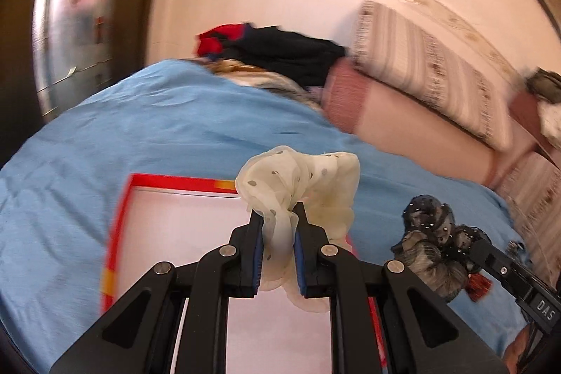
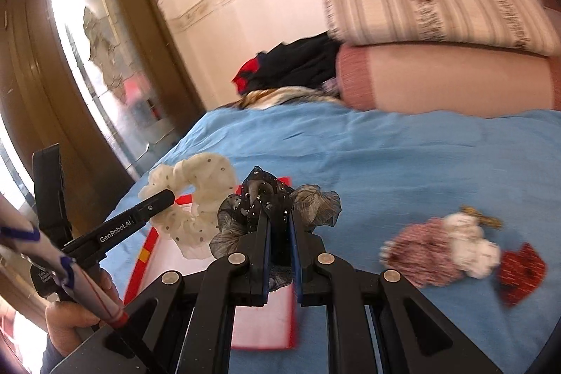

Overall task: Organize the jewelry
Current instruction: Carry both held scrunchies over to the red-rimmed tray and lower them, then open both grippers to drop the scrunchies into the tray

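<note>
Blue bedspread (image 1: 175, 128) fills mid-frame. Left claw (image 1: 277, 216) clamps the cream scrunchie (image 1: 301, 177), right claw (image 2: 278, 216) the black scrunchie (image 2: 259, 195). Lower both squarely over the red-rimmed tray (image 1: 115, 216) at lower left before releasing.

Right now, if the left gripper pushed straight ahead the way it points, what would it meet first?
Probably the red-rimmed tray. The left gripper, shut on the cream scrunchie, tilts down over it; the blue bedspread lies beyond. Depth is unclear.
</note>
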### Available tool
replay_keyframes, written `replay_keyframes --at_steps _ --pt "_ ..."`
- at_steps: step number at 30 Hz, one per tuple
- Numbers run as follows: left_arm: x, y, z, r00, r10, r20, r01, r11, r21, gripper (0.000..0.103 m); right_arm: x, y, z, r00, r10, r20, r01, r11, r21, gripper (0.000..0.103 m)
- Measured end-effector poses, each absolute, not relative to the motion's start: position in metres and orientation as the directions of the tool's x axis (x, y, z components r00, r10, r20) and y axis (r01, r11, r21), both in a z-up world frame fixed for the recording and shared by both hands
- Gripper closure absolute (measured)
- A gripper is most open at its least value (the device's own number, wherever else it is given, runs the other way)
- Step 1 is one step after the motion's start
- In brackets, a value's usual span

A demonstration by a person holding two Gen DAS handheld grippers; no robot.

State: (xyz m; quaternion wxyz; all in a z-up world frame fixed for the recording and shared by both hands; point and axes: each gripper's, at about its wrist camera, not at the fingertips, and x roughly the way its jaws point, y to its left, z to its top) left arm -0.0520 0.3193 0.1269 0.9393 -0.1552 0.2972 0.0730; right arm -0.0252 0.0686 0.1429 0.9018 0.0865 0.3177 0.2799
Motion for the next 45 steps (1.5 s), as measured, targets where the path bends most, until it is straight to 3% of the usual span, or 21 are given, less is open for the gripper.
replay_keyframes --at_steps 11,18,20,27,29,35,45 --pt "-0.03 0.388 0.084 0.682 0.133 -0.719 -0.429 0.869 -0.246 0.089 0.037 0.162 0.116 0.551 0.555 -0.623 -0.493 0.819 0.294 0.092" --pt "-0.03 0.394 0.075 0.643 0.158 -0.75 -0.486 0.84 -0.24 0.087 0.055 0.182 0.092 0.522 0.519 -0.677 -0.47 0.837 0.28 0.092" --pt "-0.03 0.396 0.075 0.637 0.169 -0.752 -0.499 0.834 -0.236 0.083 0.058 0.185 0.087 0.522 0.504 -0.688 -0.465 0.844 0.266 0.092" --pt "-0.034 0.396 0.079 0.638 0.206 -0.742 -0.526 0.821 -0.224 0.059 0.063 0.18 0.081 0.491 0.506 -0.709 -0.451 0.844 0.29 0.081" --pt "-0.035 0.394 0.083 0.648 0.212 -0.731 -0.522 0.823 -0.224 0.059 0.06 0.179 0.084 0.492 0.503 -0.71 -0.462 0.842 0.277 0.074" --pt "-0.037 0.384 0.098 0.689 0.228 -0.688 -0.505 0.832 -0.23 0.059 0.049 0.162 0.102 0.505 0.528 -0.683 -0.469 0.832 0.296 0.074" --pt "-0.019 0.31 0.118 0.772 0.137 -0.621 -0.34 0.914 -0.221 0.059 0.012 0.054 0.119 0.555 0.515 -0.653 -0.399 0.854 0.335 0.074"
